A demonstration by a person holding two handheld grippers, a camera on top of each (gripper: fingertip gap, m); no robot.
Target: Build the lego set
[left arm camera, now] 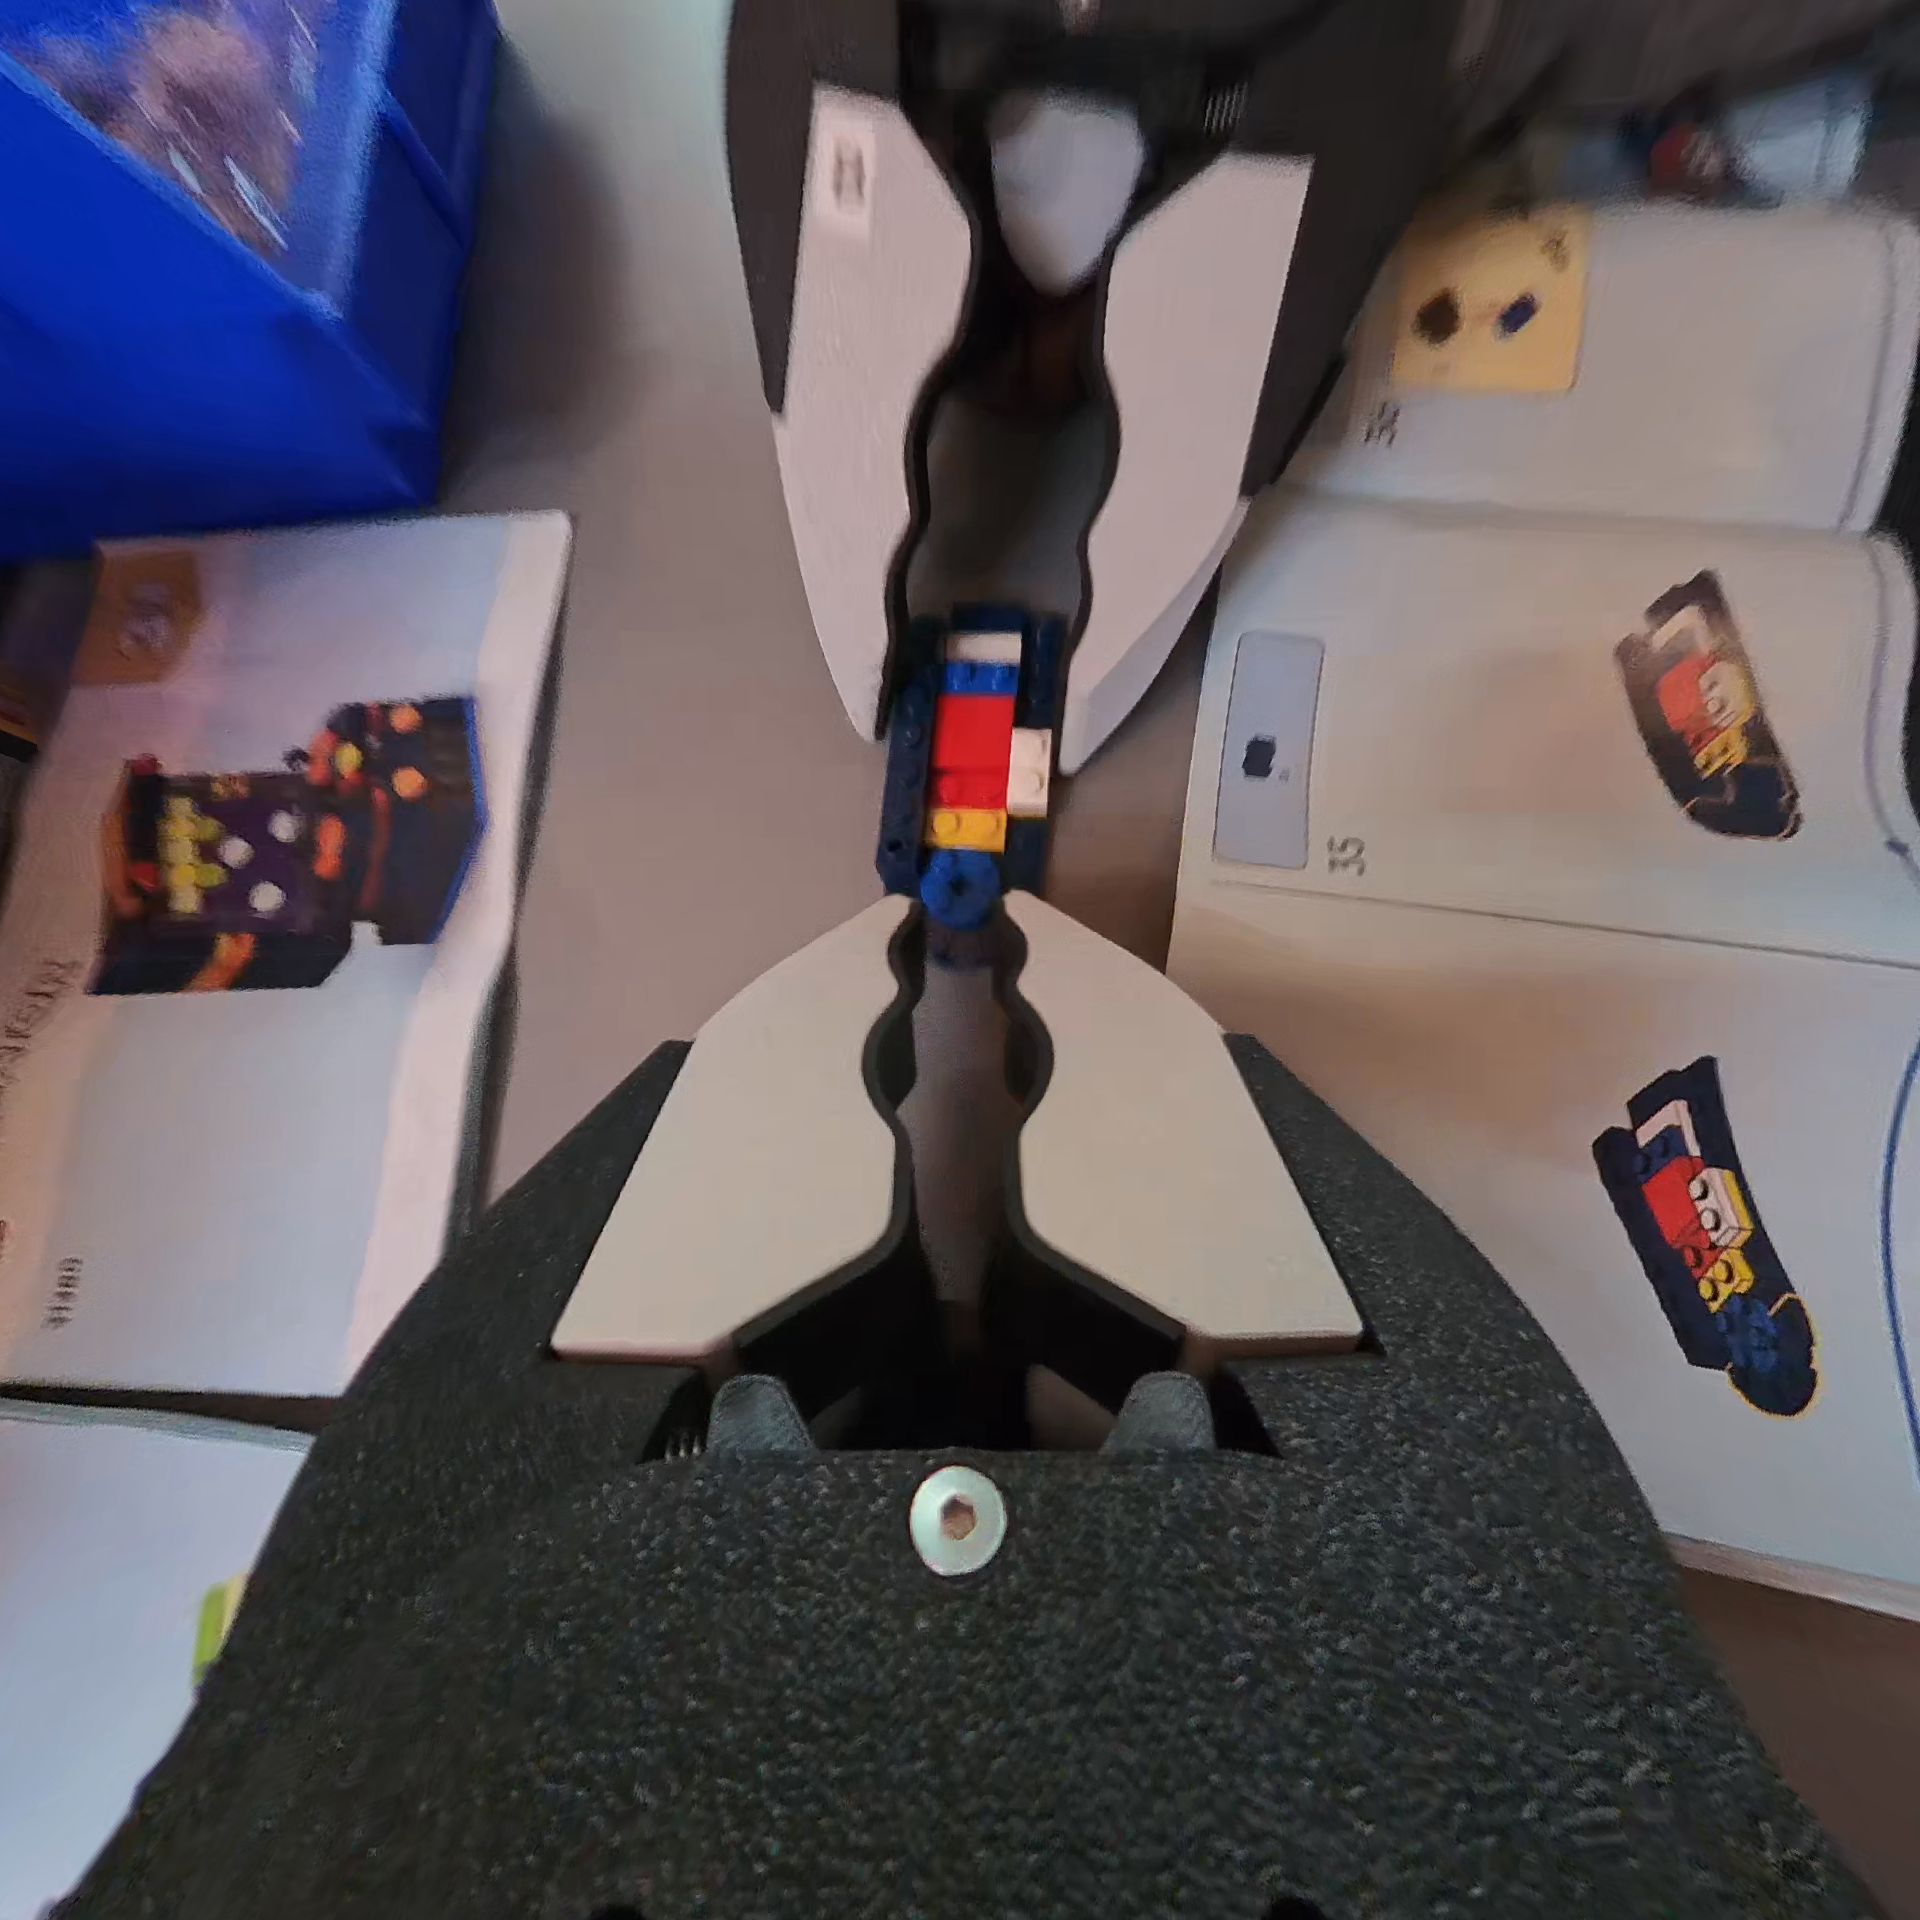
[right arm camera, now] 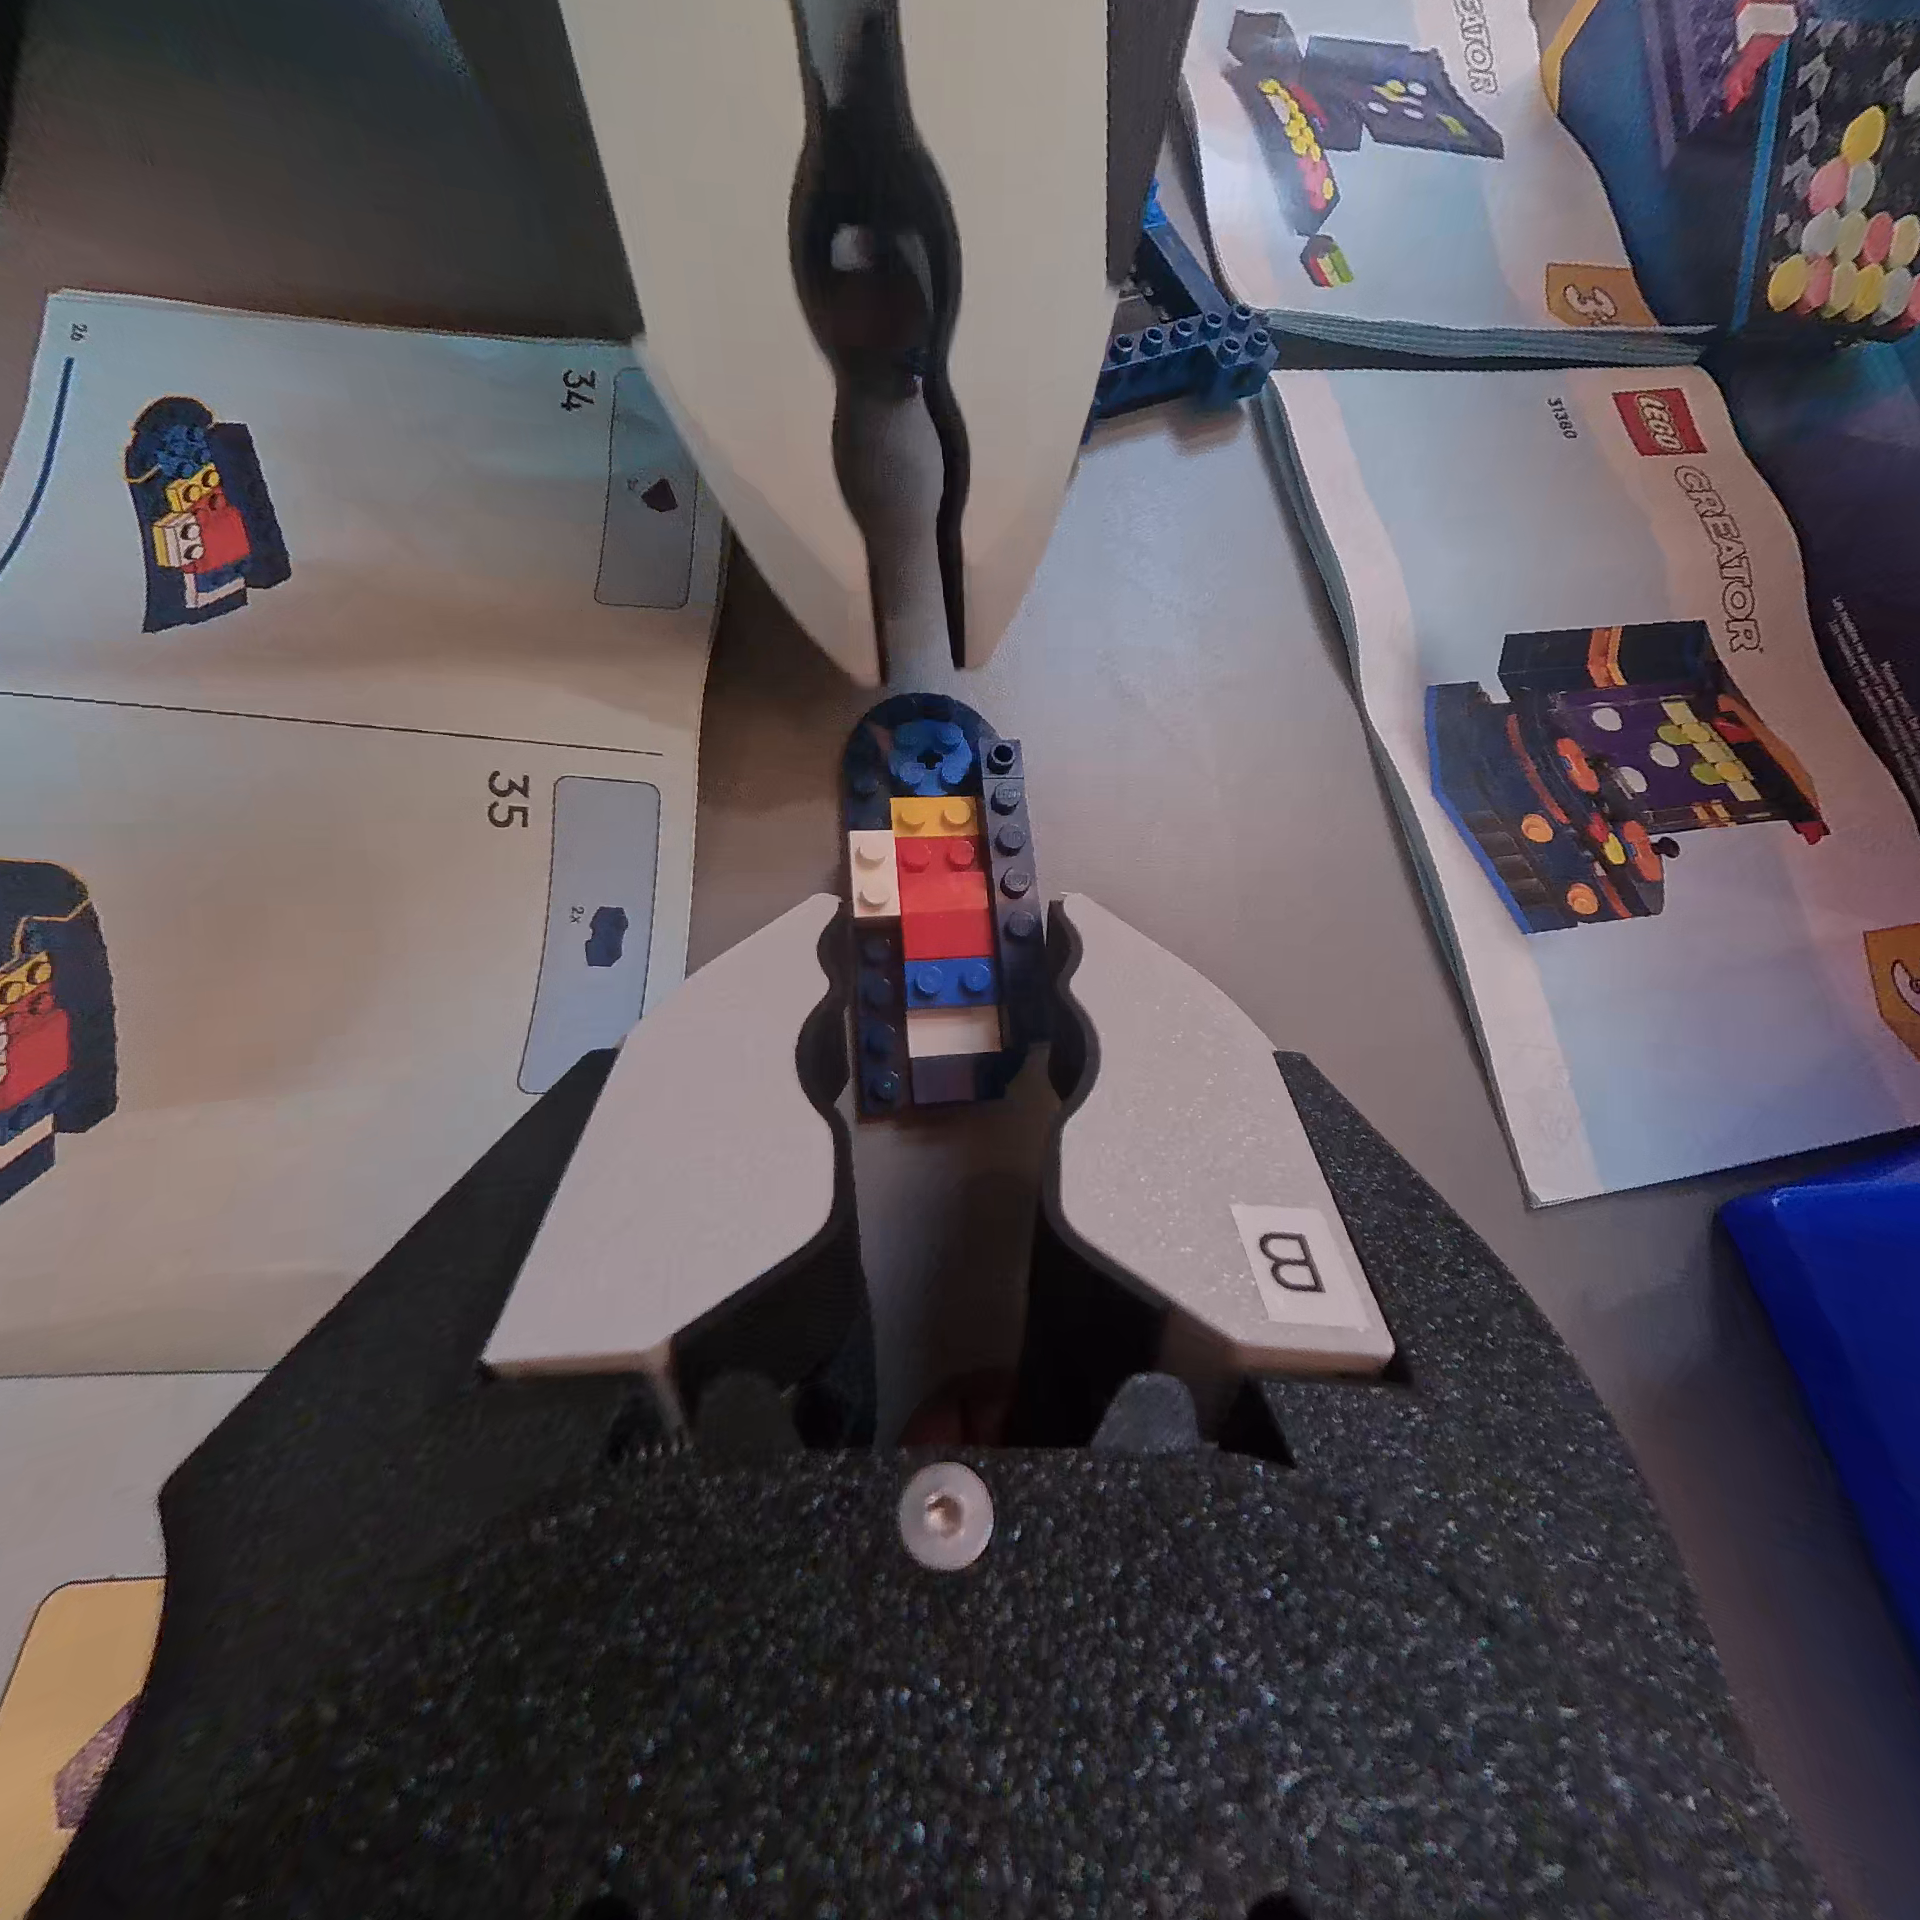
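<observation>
Model of bricks (right arm camera: 940, 883) lies on table (right arm camera: 1195, 727) between booklets (right arm camera: 364, 831); I see right claw (right arm camera: 945, 909) clamping its square end, left claw (left arm camera: 956, 914) narrow and bare, just off the rounded end.

A bare strip of grey tabletop (right arm camera: 1195, 748) runs down the middle, and the two grippers meet head-on along it, with the small dark-blue brick model topped with red, yellow, white and blue bricks (right arm camera: 940, 914) filling the gap between them. An open white instruction booklet (right arm camera: 343, 831) covers one flank, and a closed booklet with a printed cover (right arm camera: 1621, 790) covers the other. A blue plastic bin (left arm camera: 187, 312) walls off the corner beyond the closed booklet. Loose blue bricks (right arm camera: 1184, 358) lie close beside the left gripper (right arm camera: 914, 665).
</observation>
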